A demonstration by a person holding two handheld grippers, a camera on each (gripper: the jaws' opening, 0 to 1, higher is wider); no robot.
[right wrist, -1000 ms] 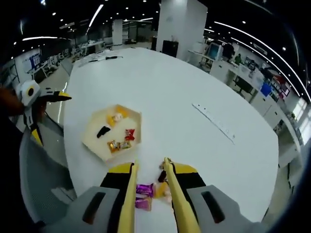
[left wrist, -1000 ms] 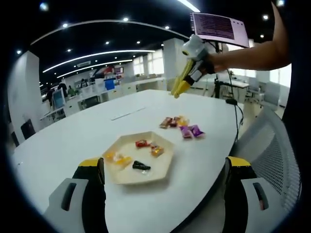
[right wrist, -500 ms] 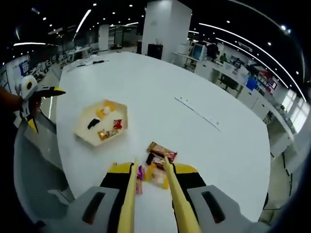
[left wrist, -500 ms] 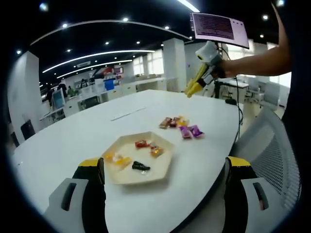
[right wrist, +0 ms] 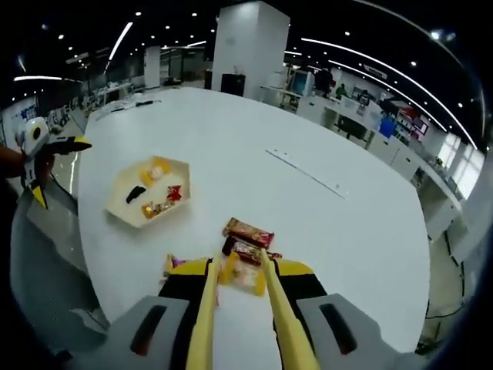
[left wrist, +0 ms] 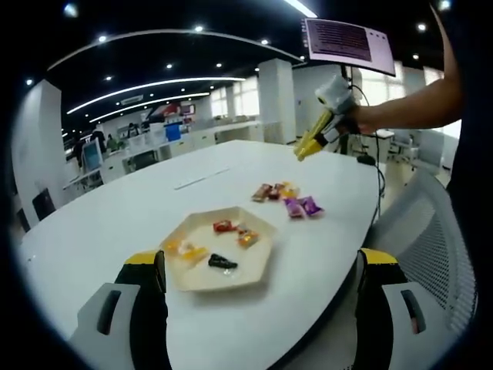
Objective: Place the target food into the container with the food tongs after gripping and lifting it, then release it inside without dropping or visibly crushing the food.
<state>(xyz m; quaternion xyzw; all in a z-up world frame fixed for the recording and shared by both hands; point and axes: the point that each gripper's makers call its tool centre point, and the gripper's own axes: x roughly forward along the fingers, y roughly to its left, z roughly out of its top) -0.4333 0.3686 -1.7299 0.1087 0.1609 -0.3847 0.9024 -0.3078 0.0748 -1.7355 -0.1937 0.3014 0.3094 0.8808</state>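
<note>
A pale hexagonal tray [left wrist: 248, 267] holding several wrapped candies lies on the white table just beyond my left gripper [left wrist: 262, 259], whose jaws stand wide open and empty. A small pile of wrapped snacks [left wrist: 290, 201] lies to the tray's right. My right gripper [left wrist: 311, 140], held up in the air by a person's arm, is shut on yellow food tongs. In the right gripper view the tongs [right wrist: 209, 287] have their tips apart with nothing between them, hovering above the snacks [right wrist: 247, 232]. The tray [right wrist: 121, 182] lies farther left, with the left gripper [right wrist: 60, 171] beyond it.
The big white table [left wrist: 115, 223] curves away toward rows of office desks. A grey mesh chair [left wrist: 431, 247] stands at the table's edge on the right. A screen on a stand [left wrist: 347, 42] rises behind the arm. A thin strip [right wrist: 306, 171] lies mid-table.
The right gripper with the tongs has lifted up and back from the table, so snacks and tray look smaller in its view. The left gripper has stayed put.
</note>
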